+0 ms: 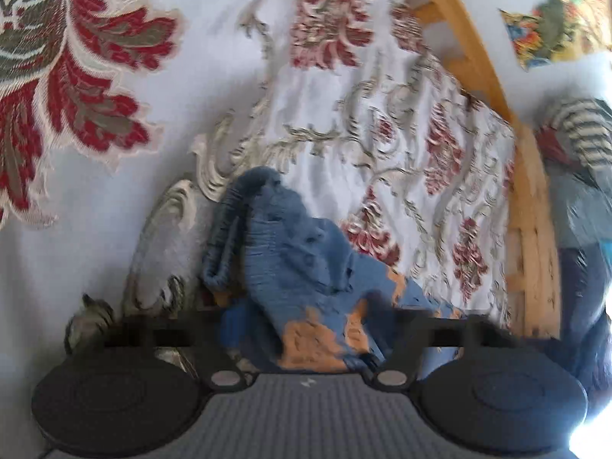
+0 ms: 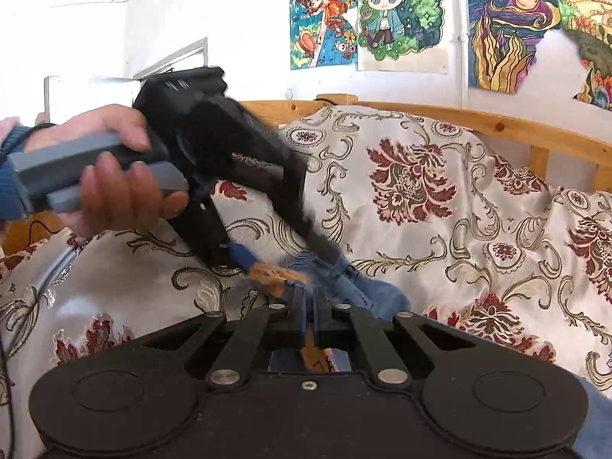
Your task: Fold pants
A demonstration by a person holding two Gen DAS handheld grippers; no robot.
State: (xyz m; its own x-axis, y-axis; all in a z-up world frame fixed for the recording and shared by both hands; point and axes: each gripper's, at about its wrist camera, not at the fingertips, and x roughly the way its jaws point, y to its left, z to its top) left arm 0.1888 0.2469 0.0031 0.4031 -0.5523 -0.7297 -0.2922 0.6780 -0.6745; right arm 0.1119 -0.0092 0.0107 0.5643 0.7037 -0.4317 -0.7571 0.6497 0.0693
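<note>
Floral brocade cover (image 2: 440,199) drapes a wooden-framed sofa (image 2: 508,126), with drawings (image 2: 401,15) on the wall at the top of the right view. Blue pants (image 1: 290,252) with orange patches lie bunched at lower centre. The right gripper (image 2: 309,306) is clamped tight on an edge; the left gripper (image 2: 267,264), held by a hand (image 2: 114,176), reaches the same bunch, its finger state unreadable through blur. Soft, limp and light, the cloth seems best pinched at waistband or hems.
</note>
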